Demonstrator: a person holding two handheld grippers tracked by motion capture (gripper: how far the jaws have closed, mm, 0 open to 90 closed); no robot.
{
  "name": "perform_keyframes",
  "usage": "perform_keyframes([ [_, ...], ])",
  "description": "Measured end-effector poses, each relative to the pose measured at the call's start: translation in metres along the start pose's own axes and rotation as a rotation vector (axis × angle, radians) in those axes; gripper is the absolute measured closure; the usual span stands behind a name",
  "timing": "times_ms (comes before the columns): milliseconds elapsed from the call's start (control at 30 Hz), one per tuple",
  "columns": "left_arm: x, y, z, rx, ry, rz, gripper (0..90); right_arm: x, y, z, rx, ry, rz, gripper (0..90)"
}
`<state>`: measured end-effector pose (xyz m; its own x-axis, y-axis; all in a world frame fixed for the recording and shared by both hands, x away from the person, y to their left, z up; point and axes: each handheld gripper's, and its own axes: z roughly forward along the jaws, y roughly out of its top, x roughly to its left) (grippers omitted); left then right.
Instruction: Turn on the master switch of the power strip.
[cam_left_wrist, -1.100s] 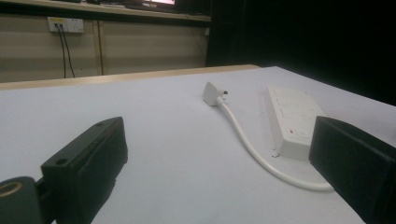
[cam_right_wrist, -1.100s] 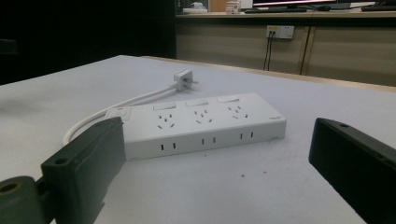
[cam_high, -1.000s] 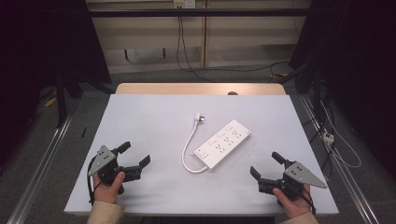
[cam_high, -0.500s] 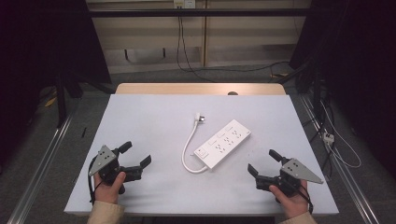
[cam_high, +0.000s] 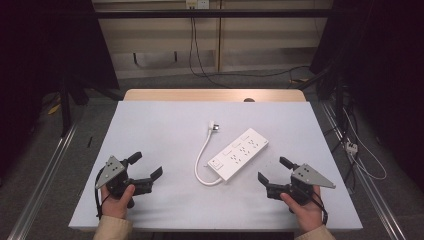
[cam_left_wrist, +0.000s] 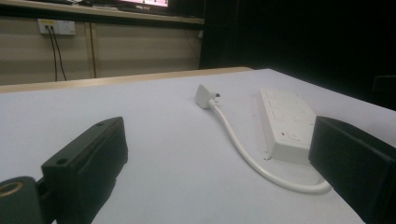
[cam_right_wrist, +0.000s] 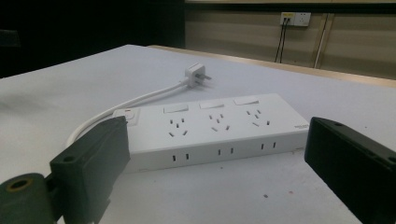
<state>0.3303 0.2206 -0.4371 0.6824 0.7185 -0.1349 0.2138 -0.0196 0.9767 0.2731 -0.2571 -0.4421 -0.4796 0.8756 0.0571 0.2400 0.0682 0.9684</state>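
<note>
- Nearer me than the power strip (cam_high: 239, 154), my left gripper (cam_high: 145, 172) and right gripper (cam_high: 272, 175) flank it, jaws spread, empty.
- At table (cam_high: 150, 125) centre the strip lies diagonal; I'd approach squarely.
- Beyond it, its plug (cam_high: 213, 127) lies loose.

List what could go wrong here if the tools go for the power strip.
1. The power strip lies free on the smooth table; a one-sided push from the right tool may slide it instead of gripping it.
2. Its cable loops loosely to the unplugged plug; lifting the strip could drag or swing the plug.
3. The left tool, open near the loop, could snag the cable.
</note>
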Motion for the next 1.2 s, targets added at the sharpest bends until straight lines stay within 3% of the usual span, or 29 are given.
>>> perform_keyframes([
  [500, -0.001, 0.0, 0.0, -0.001, -0.008, 0.002, 4.3, 0.009, 0.006, 0.019, 0.012, 0.041, 0.005, 6.9],
  [1200, -0.002, 0.0, 0.001, -0.006, -0.013, 0.0, 4.3, 0.021, 0.016, 0.039, 0.034, 0.113, 0.036, 22.6],
])
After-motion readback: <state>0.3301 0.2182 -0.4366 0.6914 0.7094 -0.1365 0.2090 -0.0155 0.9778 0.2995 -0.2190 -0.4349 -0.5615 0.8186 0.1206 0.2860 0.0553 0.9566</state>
